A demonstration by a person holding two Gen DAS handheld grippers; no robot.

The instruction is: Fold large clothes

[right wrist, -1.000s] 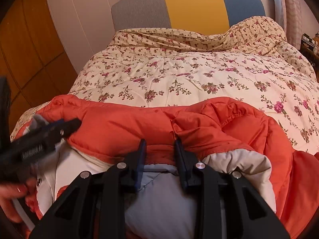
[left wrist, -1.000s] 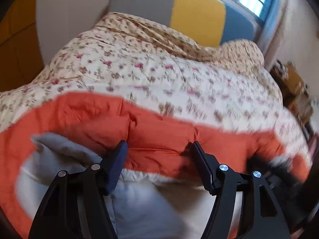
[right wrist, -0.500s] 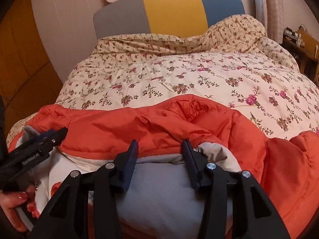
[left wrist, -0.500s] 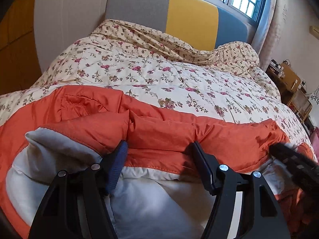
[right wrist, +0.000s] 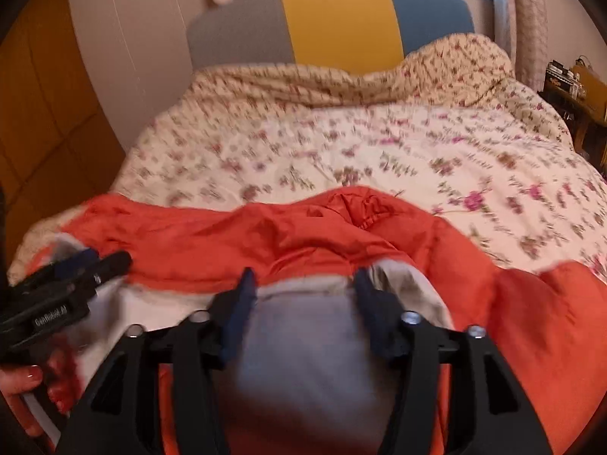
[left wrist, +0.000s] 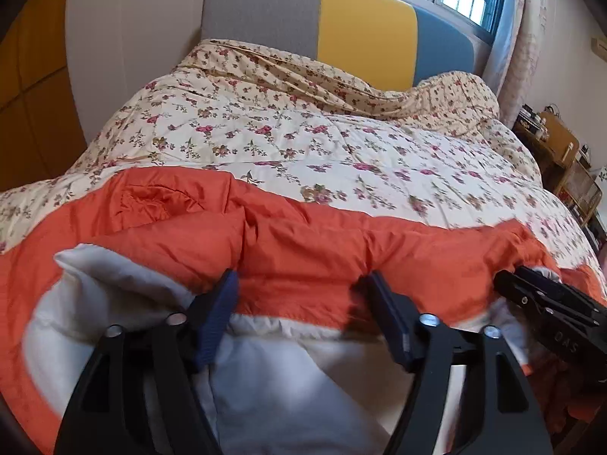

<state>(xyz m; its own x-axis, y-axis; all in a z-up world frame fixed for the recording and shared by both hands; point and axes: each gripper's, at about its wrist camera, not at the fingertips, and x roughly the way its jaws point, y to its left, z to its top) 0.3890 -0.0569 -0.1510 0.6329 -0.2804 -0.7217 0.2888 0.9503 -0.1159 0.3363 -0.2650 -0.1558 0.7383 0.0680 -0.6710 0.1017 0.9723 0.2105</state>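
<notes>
An orange padded jacket [left wrist: 303, 250] with a pale grey-white lining [left wrist: 265, 379] lies across the near end of a bed; it also shows in the right wrist view [right wrist: 288, 239]. My left gripper [left wrist: 303, 288] is open, its jaws wide apart over the jacket's folded orange edge, holding nothing. My right gripper [right wrist: 303, 284] is open over the lining edge near the jacket's right side. The right gripper shows at the right in the left wrist view [left wrist: 546, 299], and the left gripper shows at the left in the right wrist view [right wrist: 76, 276].
The bed carries a cream floral quilt [left wrist: 322, 144] that runs to a grey, yellow and blue headboard [left wrist: 364, 30]. Wooden panels [right wrist: 41, 113] stand at the left. A wooden shelf unit [left wrist: 561, 159] stands at the bed's right, below a window.
My right gripper's jaws have opened from nearly shut on the jacket's edge to wide apart. The jacket's orange edge has settled onto the bed. The left gripper stays open.
</notes>
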